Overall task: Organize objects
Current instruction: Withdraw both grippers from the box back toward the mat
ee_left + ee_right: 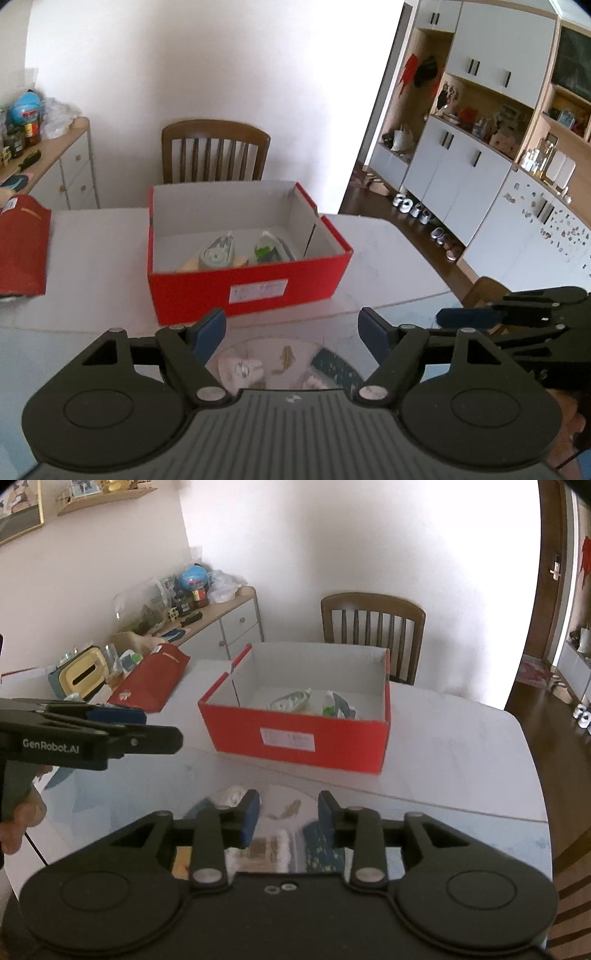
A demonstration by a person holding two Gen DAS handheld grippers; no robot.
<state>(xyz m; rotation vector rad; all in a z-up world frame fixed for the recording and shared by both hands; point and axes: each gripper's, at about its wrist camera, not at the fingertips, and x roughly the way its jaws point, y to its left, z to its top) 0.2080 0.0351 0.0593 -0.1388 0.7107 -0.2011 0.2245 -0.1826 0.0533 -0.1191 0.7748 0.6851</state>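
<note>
We see an open red cardboard shoebox with white inside sitting mid-way on the white marble-look counter, and two small objects lie on its floor: a grey-green tape-dispenser-like item on the left and a green-and-white packet just beside it on the right; we cannot tell exactly what either is. The left claw hovers over the near counter edge, jaws released and well apart, nothing between its blue pads. The right claw is also over the near edge, jaws parted by a narrower gap, gripping nothing. Under both claws we see a patterned mat with blurred small items. A red box lid lies to the left of the shoebox, apart from it. A brown wooden slat-back chair stands behind the counter against the white wall. A light-wood sideboard with white drawers, cluttered on top, is at left. White wall cabinets are at right, with shoes on the floor below them.
</note>
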